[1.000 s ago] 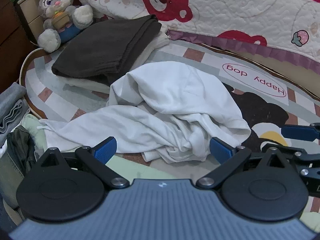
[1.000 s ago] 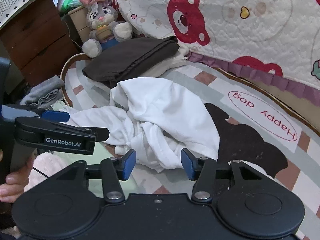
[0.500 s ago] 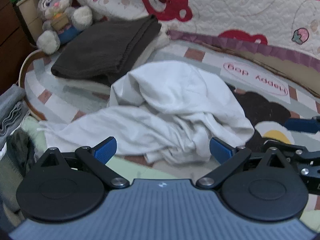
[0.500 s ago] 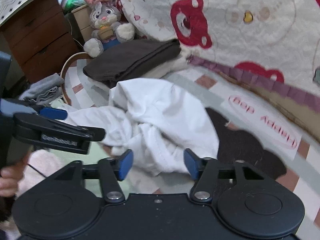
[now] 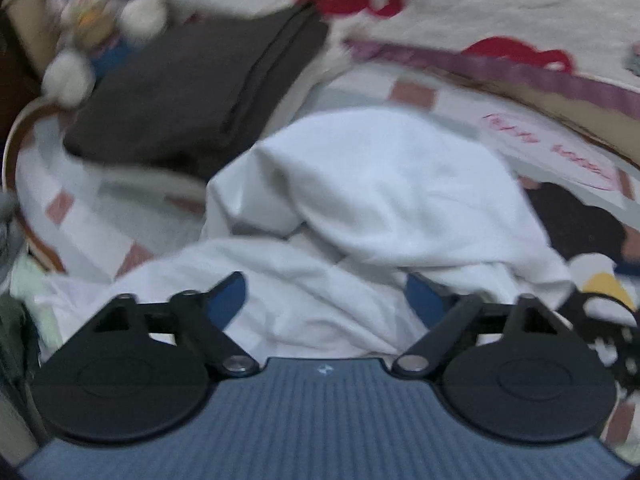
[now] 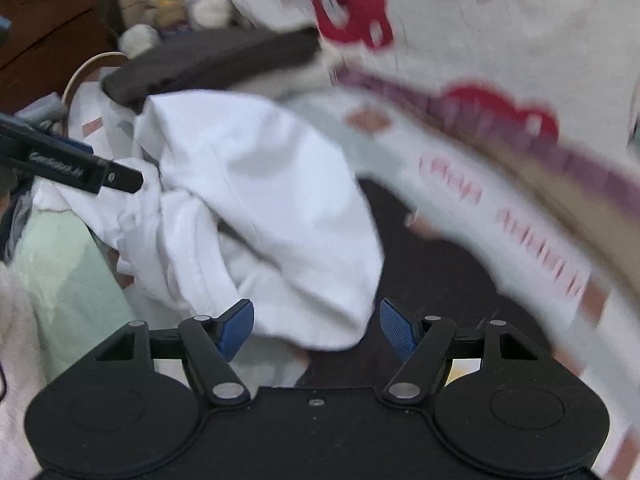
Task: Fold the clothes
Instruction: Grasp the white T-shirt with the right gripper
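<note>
The white garment (image 5: 372, 208) lies crumpled in a heap on the patterned mat (image 5: 100, 208), straight ahead of both your grippers and close in under them; nothing about it reads as folded, while a dark garment (image 5: 192, 84) sits flat and squared off at the far left with something pale under it. The heap's long run goes from a loose tail at your left, which trails off the mat's edge toward the pale green cloth (image 6: 68, 280), across to a rounded bulge on your right. Your left gripper (image 5: 326, 296) is nearest the tail and middle folds: it stands wide open with white cloth lying between the pads (image 5: 228, 296), but the blur hides whether either pad touches it. Your right gripper (image 6: 316, 328) is also spread wide, holding nothing, with the hanging lower edge of the bulge showing just ahead of its gap. From the right wrist view, the left gripper (image 6: 120, 176) shows as a dark bar reaching over the heap's left side. Judging by this, each hand has its own end within reach.
</note>
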